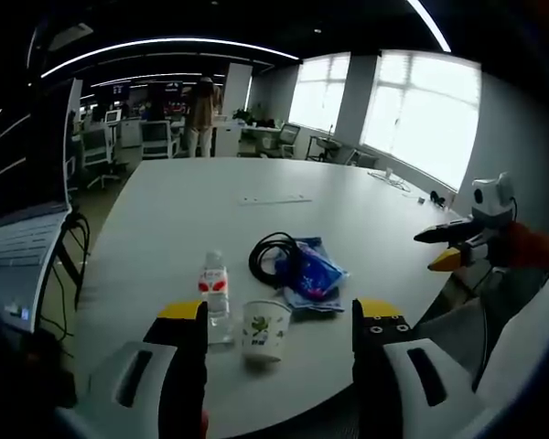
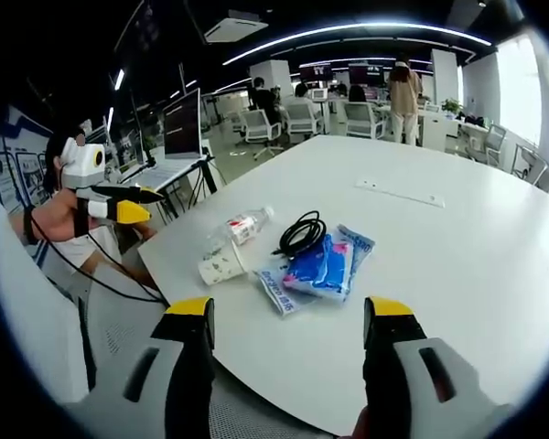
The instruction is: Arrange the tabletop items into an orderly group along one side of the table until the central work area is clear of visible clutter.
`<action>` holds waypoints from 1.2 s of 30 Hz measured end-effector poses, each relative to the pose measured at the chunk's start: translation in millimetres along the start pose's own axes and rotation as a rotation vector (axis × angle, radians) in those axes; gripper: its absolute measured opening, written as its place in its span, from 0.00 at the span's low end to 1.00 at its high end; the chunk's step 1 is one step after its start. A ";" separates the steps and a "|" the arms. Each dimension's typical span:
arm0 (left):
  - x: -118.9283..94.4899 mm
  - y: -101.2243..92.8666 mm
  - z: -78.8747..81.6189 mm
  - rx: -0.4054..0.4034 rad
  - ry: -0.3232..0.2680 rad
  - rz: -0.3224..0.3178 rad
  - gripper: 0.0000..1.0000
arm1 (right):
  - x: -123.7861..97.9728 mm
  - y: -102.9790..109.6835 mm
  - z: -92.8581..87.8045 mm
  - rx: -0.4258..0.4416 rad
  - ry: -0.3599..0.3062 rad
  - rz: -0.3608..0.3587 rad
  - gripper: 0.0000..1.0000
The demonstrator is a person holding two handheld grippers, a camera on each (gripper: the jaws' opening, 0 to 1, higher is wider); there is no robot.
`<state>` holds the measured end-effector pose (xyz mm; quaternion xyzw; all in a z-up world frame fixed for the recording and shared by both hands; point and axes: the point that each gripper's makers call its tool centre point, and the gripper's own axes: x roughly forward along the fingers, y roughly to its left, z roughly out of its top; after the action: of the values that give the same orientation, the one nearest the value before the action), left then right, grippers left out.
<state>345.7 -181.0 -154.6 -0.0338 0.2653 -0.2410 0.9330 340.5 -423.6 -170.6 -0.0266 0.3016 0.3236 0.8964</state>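
Hovering apart: both grippers open; cup seemingly upright.

Daylight pours from the large windows beyond the white table, washing the panes out to near white and laying a soft sheen on the tabletop. Ceiling light strips above the table glow as curved streaks. Shadows under the items are faint. Fisheye bending grows toward the edges, where detail softens and darkens
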 end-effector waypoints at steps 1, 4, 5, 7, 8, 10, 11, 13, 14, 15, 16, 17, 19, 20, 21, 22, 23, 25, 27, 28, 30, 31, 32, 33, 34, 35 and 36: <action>-0.6 -0.1 -0.1 0.000 0.000 -0.001 0.64 | 0.1 0.0 0.0 -0.002 0.001 0.000 0.65; -1.8 0.8 -0.3 -0.004 -0.001 0.002 0.64 | -0.1 0.8 1.5 -0.005 0.000 0.001 0.65; -1.8 1.4 -0.7 -0.007 -0.002 0.002 0.64 | -0.1 0.8 2.0 -0.005 -0.001 0.000 0.65; -1.7 2.4 -2.0 -0.010 0.000 0.003 0.64 | 0.1 0.8 2.3 -0.003 -0.003 0.000 0.65; -1.7 2.6 -2.4 -0.011 0.001 0.002 0.64 | 0.3 1.0 2.3 -0.003 -0.003 0.000 0.65; -1.5 2.3 -2.5 -0.010 0.002 0.001 0.63 | 0.5 1.6 1.7 -0.004 0.000 -0.001 0.65; -1.5 2.1 -2.5 -0.011 0.001 0.000 0.63 | 0.6 2.4 1.3 -0.006 0.002 0.001 0.65; -1.1 2.5 -3.4 -0.013 0.003 -0.001 0.63 | 0.5 3.4 0.9 -0.005 0.000 0.003 0.65; -1.0 3.0 -4.4 -0.010 0.007 0.001 0.63 | 0.5 3.4 0.7 -0.003 0.000 0.003 0.65; -1.2 2.8 -4.7 -0.010 0.007 0.001 0.63 | 0.5 3.3 0.3 -0.001 0.000 0.003 0.65; -1.3 2.5 -5.0 -0.012 0.007 -0.001 0.63 | 0.4 3.5 0.1 -0.002 0.000 0.004 0.65; -1.4 2.4 -5.2 -0.013 0.008 -0.002 0.63 | 0.4 3.6 -0.7 -0.005 0.004 0.005 0.65; -1.6 2.5 -6.1 -0.010 0.012 -0.002 0.64 | 0.3 2.6 -1.2 -0.010 0.007 0.003 0.65; -1.6 2.5 -6.3 -0.009 0.012 -0.003 0.64 | 0.4 2.1 -1.1 -0.009 0.007 0.002 0.65; -1.5 2.9 -6.4 -0.011 0.011 -0.002 0.64 | 0.4 1.5 -0.6 -0.006 0.004 0.002 0.65; -1.4 3.3 -6.4 -0.011 0.011 -0.001 0.64 | 0.4 1.0 -0.2 -0.005 0.003 0.001 0.65; -1.7 3.7 -6.1 -0.012 0.011 0.001 0.64 | 0.4 0.6 0.0 -0.004 0.002 -0.001 0.65; -2.1 3.6 -5.7 -0.016 0.009 0.001 0.64 | 0.9 0.6 0.6 -0.004 0.001 0.000 0.65; -1.3 4.4 -6.5 -0.018 0.011 0.001 0.64 | 2.0 0.3 0.2 -0.007 0.004 0.001 0.65; -1.0 4.5 -6.9 -0.016 0.014 0.001 0.63 | 2.5 0.2 -0.1 -0.009 0.008 0.002 0.65; -0.5 4.9 -7.4 -0.012 0.018 0.001 0.63 | 2.7 0.0 0.1 -0.009 0.010 0.002 0.65; -0.1 5.5 -7.8 -0.011 0.019 0.001 0.63 | 2.6 0.0 0.3 -0.009 0.009 0.002 0.65; 0.3 6.4 -8.0 -0.012 0.020 0.002 0.63 | 2.5 -0.1 1.0 -0.007 0.007 0.002 0.65; 0.5 6.9 -8.2 -0.013 0.021 0.003 0.63 | 2.4 -0.4 1.0 -0.006 0.006 0.002 0.65; 0.8 7.6 -8.4 -0.015 0.021 0.004 0.63 | 2.4 -0.8 0.8 -0.005 0.007 0.001 0.65; 0.9 7.8 -8.7 -0.016 0.022 0.005 0.63 | 2.4 -1.3 0.3 -0.006 0.009 0.000 0.65; 1.3 8.2 -8.9 -0.016 0.022 0.005 0.63 | 2.2 -1.9 -1.0 -0.005 0.012 0.000 0.65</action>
<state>345.7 -173.7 -164.3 -0.0381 0.2777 -0.2368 0.9302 342.4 -424.0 -172.9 -0.0307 0.3060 0.3242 0.8946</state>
